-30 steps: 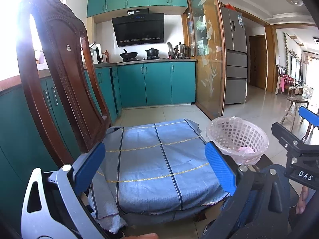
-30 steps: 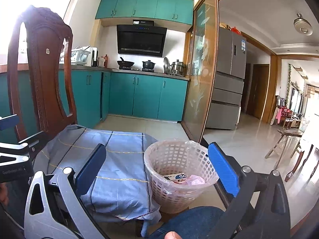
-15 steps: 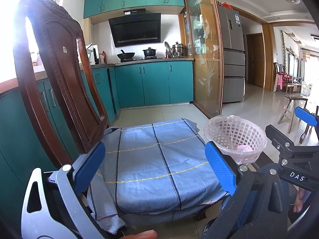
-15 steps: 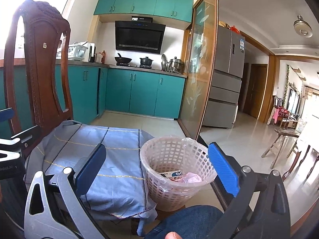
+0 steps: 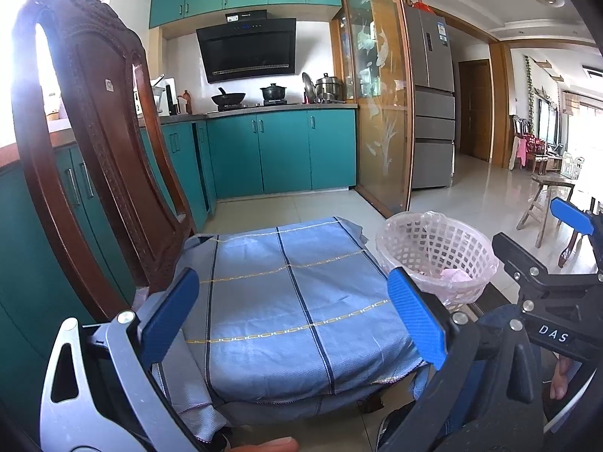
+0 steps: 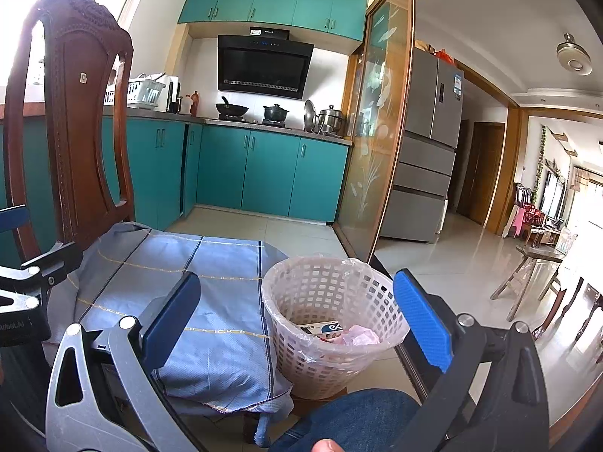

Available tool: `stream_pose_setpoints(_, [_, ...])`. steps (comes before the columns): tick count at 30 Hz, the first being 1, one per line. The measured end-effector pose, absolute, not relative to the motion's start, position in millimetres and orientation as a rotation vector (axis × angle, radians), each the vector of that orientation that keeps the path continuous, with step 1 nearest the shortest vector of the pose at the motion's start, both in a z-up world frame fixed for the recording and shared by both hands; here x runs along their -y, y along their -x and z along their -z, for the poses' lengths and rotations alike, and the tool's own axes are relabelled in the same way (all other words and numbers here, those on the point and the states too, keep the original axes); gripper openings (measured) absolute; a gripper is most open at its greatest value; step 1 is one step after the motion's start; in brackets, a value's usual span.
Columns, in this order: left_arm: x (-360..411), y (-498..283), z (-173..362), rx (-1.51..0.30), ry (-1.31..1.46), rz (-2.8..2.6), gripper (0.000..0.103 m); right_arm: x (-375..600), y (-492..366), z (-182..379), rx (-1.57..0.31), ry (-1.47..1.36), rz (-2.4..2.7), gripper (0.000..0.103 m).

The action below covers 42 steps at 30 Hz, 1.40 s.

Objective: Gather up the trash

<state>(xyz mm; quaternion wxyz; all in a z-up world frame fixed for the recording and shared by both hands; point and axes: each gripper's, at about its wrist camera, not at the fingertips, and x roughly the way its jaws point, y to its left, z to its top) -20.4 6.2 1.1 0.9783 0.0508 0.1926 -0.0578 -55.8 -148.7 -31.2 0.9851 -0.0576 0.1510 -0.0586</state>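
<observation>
A pink mesh trash basket (image 6: 331, 324) with a plastic liner stands on the floor right of a chair seat covered by a blue cloth (image 6: 181, 286). In it lie a small printed box (image 6: 322, 328) and crumpled pink paper (image 6: 358, 337). The basket also shows in the left wrist view (image 5: 437, 256), with the pink paper (image 5: 454, 275) inside. My left gripper (image 5: 292, 312) is open and empty above the blue cloth (image 5: 286, 293). My right gripper (image 6: 297, 314) is open and empty, in front of the basket. No loose trash shows on the cloth.
A dark wooden chair back (image 5: 94, 143) rises at the left. Teal kitchen cabinets (image 6: 271, 177) line the far wall, with a glass sliding door (image 6: 377, 150) and a fridge (image 6: 426, 150) to the right. A wooden stool (image 6: 531, 267) stands on the tiled floor. A denim-clad knee (image 6: 350, 422) is below.
Both views have shifted slightly; the basket and cloth sit a little lower in the right wrist view. Both grippers stay open and empty.
</observation>
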Motion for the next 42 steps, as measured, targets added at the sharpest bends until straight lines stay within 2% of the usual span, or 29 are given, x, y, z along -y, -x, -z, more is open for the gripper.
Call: stream_pose_setpoints(42, [1, 3, 11, -0.450, -0.082, 0.124, 0.100, 147, 35, 46, -0.349, 0.130, 0.100, 0.100])
